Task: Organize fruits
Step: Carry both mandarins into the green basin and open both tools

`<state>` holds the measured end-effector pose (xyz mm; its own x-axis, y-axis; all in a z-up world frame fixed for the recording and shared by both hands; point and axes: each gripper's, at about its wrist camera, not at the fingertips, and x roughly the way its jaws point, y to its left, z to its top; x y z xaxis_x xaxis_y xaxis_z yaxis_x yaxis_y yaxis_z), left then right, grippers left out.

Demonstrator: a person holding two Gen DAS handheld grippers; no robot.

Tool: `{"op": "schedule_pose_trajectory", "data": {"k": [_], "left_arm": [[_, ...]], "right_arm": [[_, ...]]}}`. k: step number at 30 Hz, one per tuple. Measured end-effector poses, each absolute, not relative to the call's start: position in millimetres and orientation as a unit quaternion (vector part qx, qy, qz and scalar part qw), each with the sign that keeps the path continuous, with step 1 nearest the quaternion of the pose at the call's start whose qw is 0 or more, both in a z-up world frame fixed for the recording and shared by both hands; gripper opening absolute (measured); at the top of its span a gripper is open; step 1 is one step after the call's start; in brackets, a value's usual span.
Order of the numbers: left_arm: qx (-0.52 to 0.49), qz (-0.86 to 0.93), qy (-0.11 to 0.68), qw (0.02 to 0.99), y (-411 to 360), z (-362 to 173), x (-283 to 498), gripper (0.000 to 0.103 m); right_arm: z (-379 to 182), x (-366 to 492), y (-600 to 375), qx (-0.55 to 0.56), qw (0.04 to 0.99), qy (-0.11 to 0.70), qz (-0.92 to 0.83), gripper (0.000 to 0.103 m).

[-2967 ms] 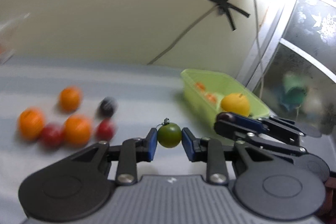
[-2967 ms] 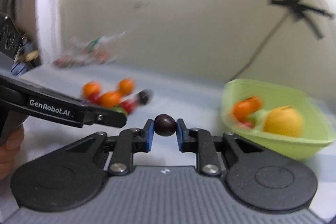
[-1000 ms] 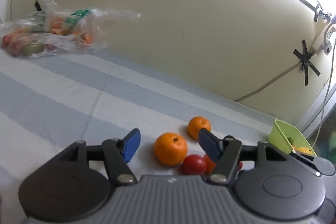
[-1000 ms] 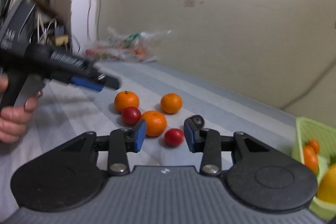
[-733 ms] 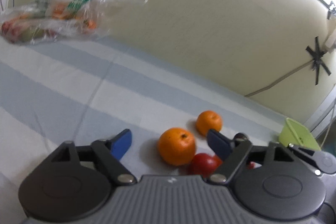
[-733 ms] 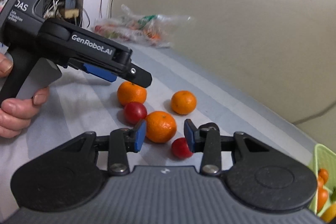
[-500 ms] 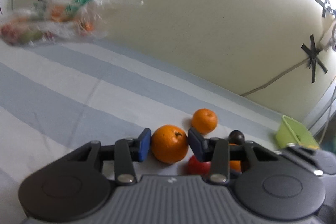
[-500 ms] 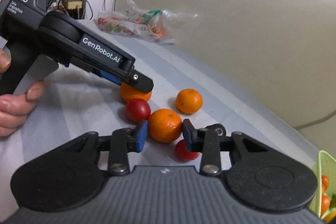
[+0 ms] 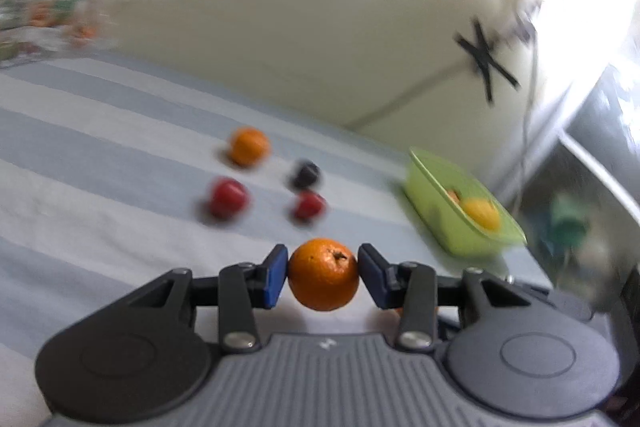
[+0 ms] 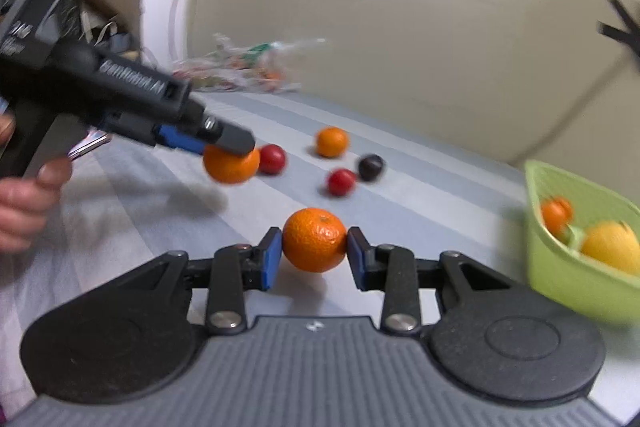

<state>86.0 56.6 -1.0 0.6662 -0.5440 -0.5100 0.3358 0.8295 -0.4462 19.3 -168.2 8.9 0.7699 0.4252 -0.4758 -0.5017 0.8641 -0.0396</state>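
Fruits — one orange (image 9: 323, 274) clamped between the blue pads of my left gripper (image 9: 322, 275), held clear of the striped cloth (image 9: 100, 163). My right gripper (image 10: 314, 251) pinches a second orange (image 10: 314, 239) the same way, also off the cloth. Left on the cloth, beyond both: a small orange (image 10: 331, 142), two red fruits (image 10: 272, 159) (image 10: 342, 182) and a dark plum (image 10: 371, 167), near each other but apart. Green basket (image 10: 568, 279) off to the right w/ a yellow fruit (image 10: 611, 247) and an orange one inside. Plastic bag (image 10: 248, 69) by the far wall — contents blurred.
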Motion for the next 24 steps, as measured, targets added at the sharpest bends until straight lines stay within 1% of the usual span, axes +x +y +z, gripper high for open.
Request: {"op": "schedule_pose_trajectory", "data": {"k": [5,11,17,20,24], "left_arm": [[-0.129,-0.274,0.352,0.886,15.6,-8.5,85.5,0.039],[-0.109,-0.314,0.349,0.876,-26.7,10.2,103.3,0.039],[-0.099,-0.355,0.317,0.874,-85.6,47.9,139.0,0.039],[-0.096,-0.365,0.325,0.867,-118.1,50.7,164.6,0.04],[-0.083,-0.359,0.347,0.862,-152.4,40.2,196.3,0.04]], "right_arm": [[7.4,7.2,-195.2,-0.06,0.951,0.226,0.201,0.038],[11.2,4.8,-235.7,-0.026,0.967,0.207,0.145,0.038],[28.9,11.0,-282.2,0.001,0.985,0.153,0.082,0.038],[33.9,20.3,-304.2,0.008,0.99,0.137,0.046,0.038],[28.8,38.2,-330.5,0.024,0.989,0.143,0.016,0.038]]}}
